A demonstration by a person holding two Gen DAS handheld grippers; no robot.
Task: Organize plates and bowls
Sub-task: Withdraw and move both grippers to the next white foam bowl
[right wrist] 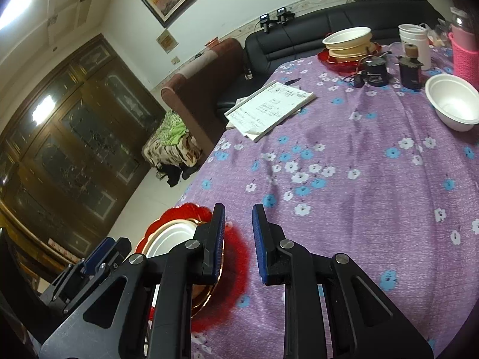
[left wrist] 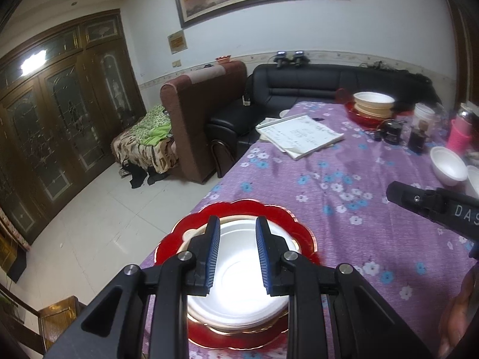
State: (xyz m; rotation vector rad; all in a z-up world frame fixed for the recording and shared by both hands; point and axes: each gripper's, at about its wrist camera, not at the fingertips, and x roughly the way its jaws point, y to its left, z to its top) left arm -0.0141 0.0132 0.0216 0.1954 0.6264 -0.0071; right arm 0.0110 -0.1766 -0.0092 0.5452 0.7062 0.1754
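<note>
A stack of plates sits at the table's near left corner: a white plate (left wrist: 239, 275) on a gold-rimmed plate, on a red scalloped plate (left wrist: 287, 224). My left gripper (left wrist: 238, 221) is open and empty, hovering just above the white plate. My right gripper (right wrist: 238, 209) is open and empty over the cloth, just right of the red plate (right wrist: 236, 257). A loose white bowl (right wrist: 452, 101) lies at the right. A second stack, white bowl on beige bowls (right wrist: 348, 42) on a red plate, stands at the far end.
The purple flowered tablecloth (right wrist: 359, 194) covers the table. An open notebook (right wrist: 269, 107) lies mid-left. Black jars (right wrist: 375, 71), a white cup (right wrist: 414, 40) and a pink holder (right wrist: 465, 56) crowd the far right. A black sofa (left wrist: 314, 83) lies behind; the table edge drops left to the floor.
</note>
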